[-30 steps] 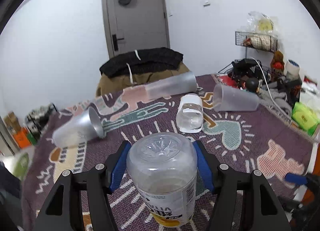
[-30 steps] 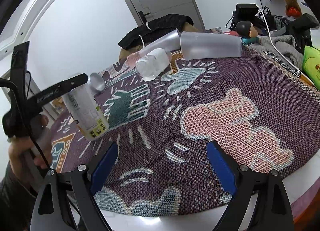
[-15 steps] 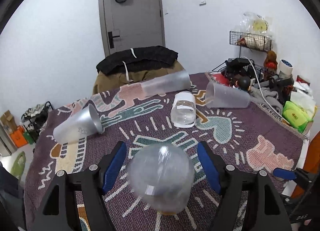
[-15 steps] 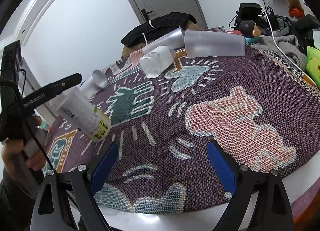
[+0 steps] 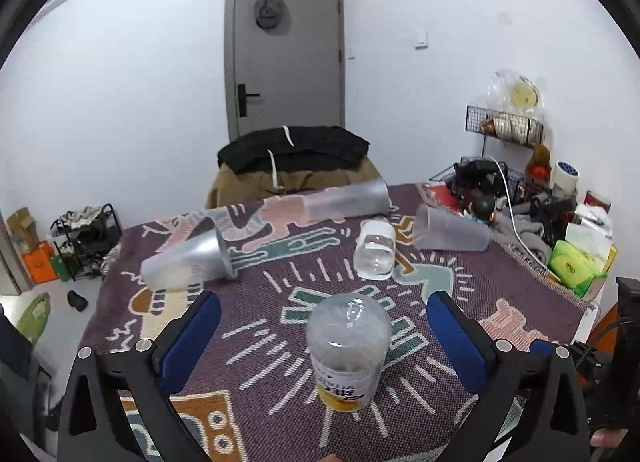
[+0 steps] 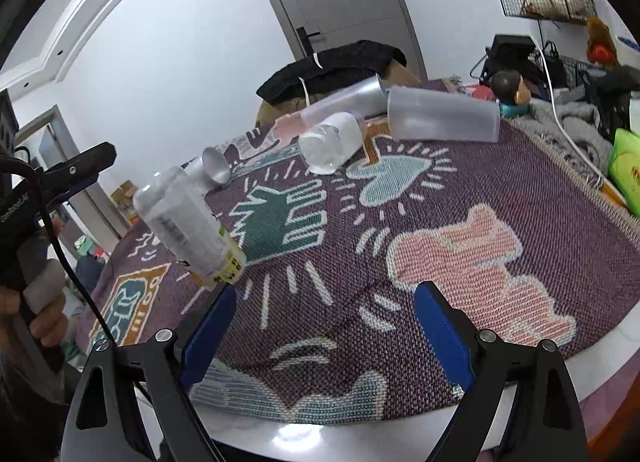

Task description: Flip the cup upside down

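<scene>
Left gripper (image 5: 323,336): jaws spread wide, gripping nothing, held in a hand (image 6: 38,310). Right gripper (image 6: 322,336): jaws likewise spread wide, empty.

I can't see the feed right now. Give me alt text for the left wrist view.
The left claw is open around a clear labelled bottle standing bottom-up on the patterned rug, neither blue finger touching it. Beyond it, four clear or frosted cups lie on their sides, the nearest a small clear cup.

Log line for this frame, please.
left gripper: open, astride | bottle cup: inverted on rug, free | right gripper: open, idle
</scene>
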